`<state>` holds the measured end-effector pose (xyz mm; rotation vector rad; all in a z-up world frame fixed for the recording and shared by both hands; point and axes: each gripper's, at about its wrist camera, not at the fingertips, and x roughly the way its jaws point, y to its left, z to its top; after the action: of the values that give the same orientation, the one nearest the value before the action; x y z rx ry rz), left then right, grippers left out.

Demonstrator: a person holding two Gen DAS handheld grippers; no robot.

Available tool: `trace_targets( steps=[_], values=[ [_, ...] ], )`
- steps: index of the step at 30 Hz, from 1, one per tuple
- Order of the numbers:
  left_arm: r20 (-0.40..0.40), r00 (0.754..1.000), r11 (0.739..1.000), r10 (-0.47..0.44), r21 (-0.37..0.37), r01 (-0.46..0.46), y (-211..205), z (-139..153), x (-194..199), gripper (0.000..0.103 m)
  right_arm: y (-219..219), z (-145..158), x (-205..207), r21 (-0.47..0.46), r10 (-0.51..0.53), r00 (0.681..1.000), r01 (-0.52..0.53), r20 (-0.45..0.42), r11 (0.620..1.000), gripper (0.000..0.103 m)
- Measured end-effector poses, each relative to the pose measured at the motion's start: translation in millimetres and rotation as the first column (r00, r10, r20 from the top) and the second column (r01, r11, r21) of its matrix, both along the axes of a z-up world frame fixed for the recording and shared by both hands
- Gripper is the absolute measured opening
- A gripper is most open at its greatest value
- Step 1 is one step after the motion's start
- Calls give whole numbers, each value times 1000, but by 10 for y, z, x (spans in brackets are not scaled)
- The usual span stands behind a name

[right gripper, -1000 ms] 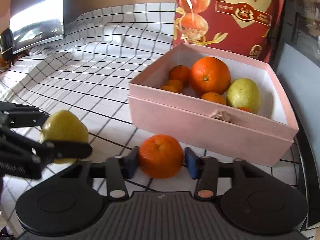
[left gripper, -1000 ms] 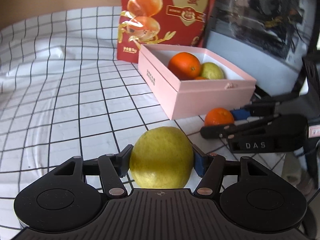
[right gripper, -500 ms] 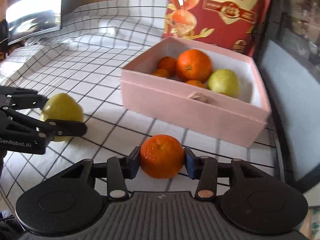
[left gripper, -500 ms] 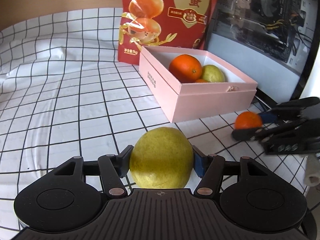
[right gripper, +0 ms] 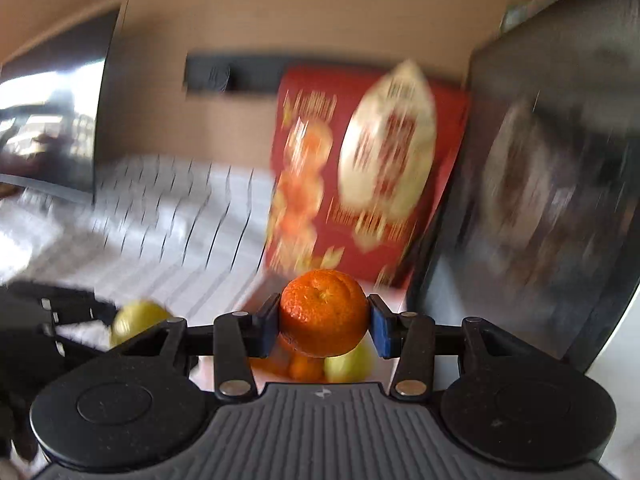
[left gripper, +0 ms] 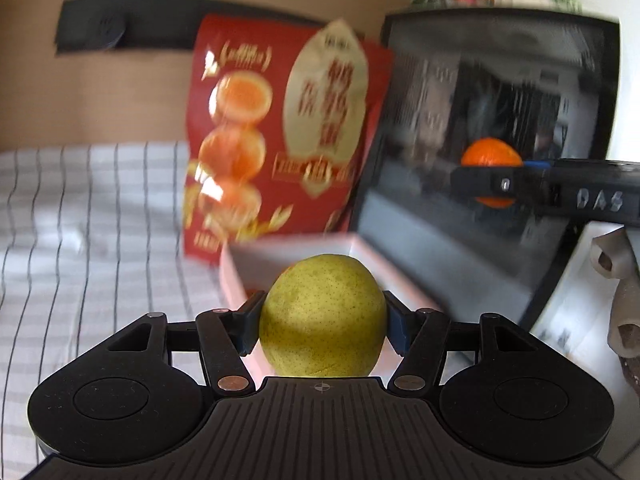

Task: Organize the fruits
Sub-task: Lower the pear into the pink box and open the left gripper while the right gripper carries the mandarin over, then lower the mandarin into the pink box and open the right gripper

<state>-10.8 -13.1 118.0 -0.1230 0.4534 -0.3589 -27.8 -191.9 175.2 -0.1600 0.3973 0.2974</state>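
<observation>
Two fruits clamped as I watch, left gripper (left gripper: 323,325) pinching speckled yellow-green pear (left gripper: 322,316) before pink box (left gripper: 240,268), right gripper (right gripper: 323,326) gripping dimpled orange (right gripper: 323,312) above it

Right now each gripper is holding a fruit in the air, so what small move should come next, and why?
Probably carry both forward over the pink box before releasing. The left gripper clamps a pear and the right gripper an orange; fruit already lies in the box below.

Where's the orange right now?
The orange is clamped in the right gripper, in front of the red bag; the left wrist view shows it far right, before the dark glass panel.
</observation>
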Motion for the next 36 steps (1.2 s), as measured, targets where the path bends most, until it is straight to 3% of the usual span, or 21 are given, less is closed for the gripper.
trace_targets(
  steps=[4,8,17,21,24,26,32,36],
  values=[
    [64,998,999,9,-41,-7,-90,113,322,66,-70,383,152,69,-23,997,18,68,997,45],
    [-12,1000,999,14,-42,-15,-183,-72,711,66,-85,511,324,88,-63,993,55,96,995,45],
    [-197,980,994,41,105,-21,-457,-687,1182,66,-89,302,518,125,-40,999,39,0,991,45],
    [-188,980,985,65,167,-33,-478,-787,1236,66,-88,158,558,123,-22,999,26,-35,992,45],
    [-168,985,998,48,41,-42,-322,-724,1234,65,-87,84,624,130,-20,998,28,-62,991,45],
    [-99,995,998,25,-47,-30,-196,-587,1137,65,-98,54,651,135,-22,997,33,-79,990,45],
    [-10,998,994,65,-83,-65,105,-263,825,64,-84,-9,710,122,-21,994,34,-108,992,45],
    [-15,996,992,83,-90,-84,251,-275,691,64,-36,-245,1004,171,1,968,43,-251,984,45]
  ],
)
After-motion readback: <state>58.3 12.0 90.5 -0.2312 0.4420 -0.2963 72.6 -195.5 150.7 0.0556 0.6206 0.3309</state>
